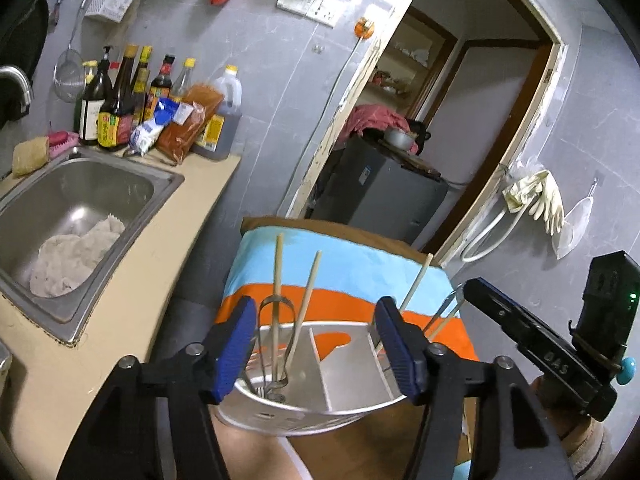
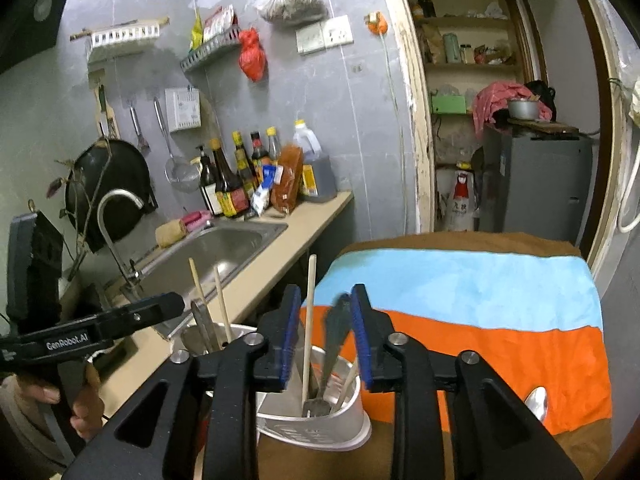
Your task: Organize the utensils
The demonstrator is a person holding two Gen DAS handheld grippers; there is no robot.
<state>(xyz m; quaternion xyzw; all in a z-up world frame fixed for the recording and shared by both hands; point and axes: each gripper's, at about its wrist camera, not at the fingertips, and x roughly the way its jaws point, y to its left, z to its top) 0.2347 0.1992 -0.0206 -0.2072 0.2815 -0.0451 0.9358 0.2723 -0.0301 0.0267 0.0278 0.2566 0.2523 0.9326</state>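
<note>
A silver divided utensil holder [image 1: 348, 416] stands on a striped cloth [image 1: 360, 268]. Its left compartment holds metal tongs [image 1: 276, 344] and two chopsticks [image 1: 306, 304]. My left gripper [image 1: 316, 344] hangs over the holder, open, with nothing pressed by its blue pads [image 1: 236, 344]. My right gripper [image 2: 326, 336] is open above the right compartment of the holder [image 2: 320, 428]. A blurred dark-handled fork [image 2: 334, 336] stands loose between its jaws, close to the right pad [image 2: 362, 336]. A chopstick [image 2: 309, 320] also stands there. A spoon [image 2: 536, 402] lies on the cloth.
A steel sink [image 1: 80, 200] with a rag lies left, with a faucet [image 2: 116, 220] and sauce bottles [image 1: 120, 108] behind it. A grey fridge [image 2: 536, 180] stands in the doorway. A person's hand [image 2: 84, 404] holds the left gripper's handle.
</note>
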